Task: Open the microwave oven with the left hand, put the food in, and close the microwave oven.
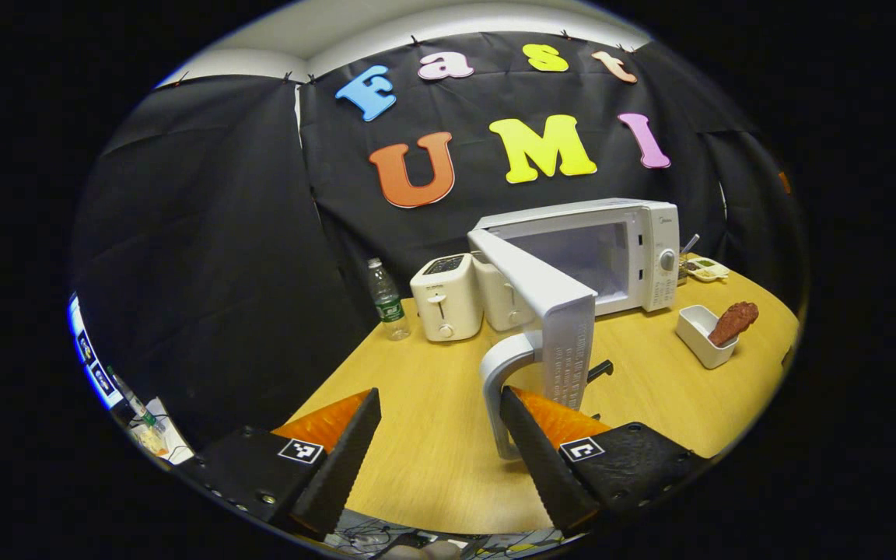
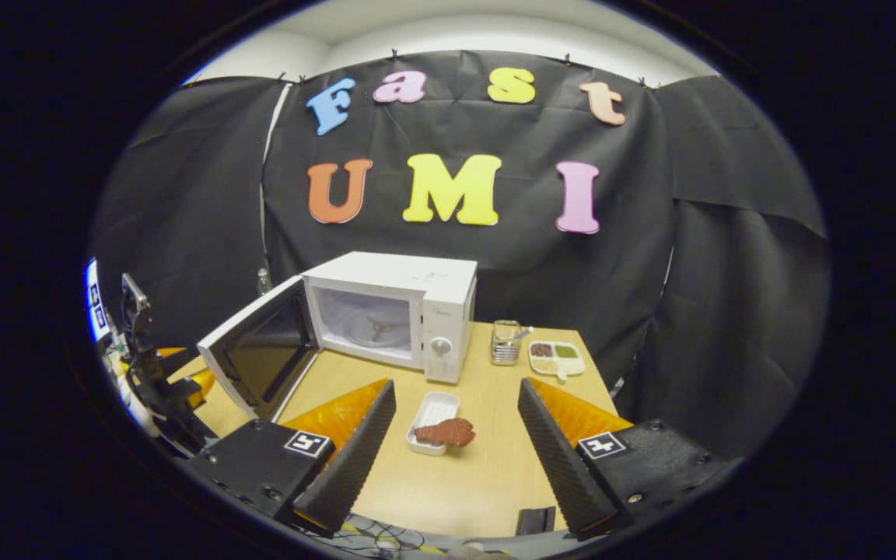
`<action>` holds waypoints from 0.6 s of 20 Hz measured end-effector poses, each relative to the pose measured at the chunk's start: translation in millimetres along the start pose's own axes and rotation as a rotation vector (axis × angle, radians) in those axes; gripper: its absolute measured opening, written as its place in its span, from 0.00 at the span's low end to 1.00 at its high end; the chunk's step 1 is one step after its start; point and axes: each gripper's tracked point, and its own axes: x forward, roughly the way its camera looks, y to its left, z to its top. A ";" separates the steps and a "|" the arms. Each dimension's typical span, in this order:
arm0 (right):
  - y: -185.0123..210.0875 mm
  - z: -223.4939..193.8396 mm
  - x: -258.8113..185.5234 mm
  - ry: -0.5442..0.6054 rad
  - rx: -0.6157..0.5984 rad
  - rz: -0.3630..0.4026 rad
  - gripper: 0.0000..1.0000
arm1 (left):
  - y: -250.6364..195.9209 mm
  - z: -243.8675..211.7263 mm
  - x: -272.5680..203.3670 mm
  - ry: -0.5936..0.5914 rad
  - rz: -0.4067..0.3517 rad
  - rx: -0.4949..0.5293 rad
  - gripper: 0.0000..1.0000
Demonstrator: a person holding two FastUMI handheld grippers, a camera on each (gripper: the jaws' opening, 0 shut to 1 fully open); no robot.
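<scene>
On the far side of the wooden table (image 2: pixel 487 467), microwave (image 2: pixel 397 315) stands with door (image 2: pixel 257 358) swung wide. Left gripper (image 1: pixel 440 451) level, fingers spread, door handle (image 1: pixel 498 373) just beside its right finger. Right gripper (image 2: pixel 456 459) level, released, food (image 2: pixel 446 431) in white dish (image 2: pixel 432 412) lying beyond.

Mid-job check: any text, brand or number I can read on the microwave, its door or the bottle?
Brand mark on the microwave, above the dial: too small to read.
Fine print on the door edge: blurred.
Label on the bottle: unreadable.
Nothing legible on these.
</scene>
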 end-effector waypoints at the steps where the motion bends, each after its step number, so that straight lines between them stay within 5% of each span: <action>1: -2.3 -7.0 4.1 0.013 0.001 -0.002 1.00 | 14.0 -1.2 -2.4 0.002 0.026 0.007 0.94; 7: -12.4 -70.2 55.6 0.139 0.070 0.056 1.00 | 56.4 -6.4 -29.5 0.039 0.127 -0.035 0.94; 11: -23.9 -119.8 106.4 0.269 0.177 0.123 1.00 | 30.8 7.4 -55.7 0.043 0.121 -0.057 0.95; 12: -23.6 -130.9 118.9 0.310 0.216 0.154 0.92 | 20.2 12.9 -60.3 0.048 0.115 -0.067 0.94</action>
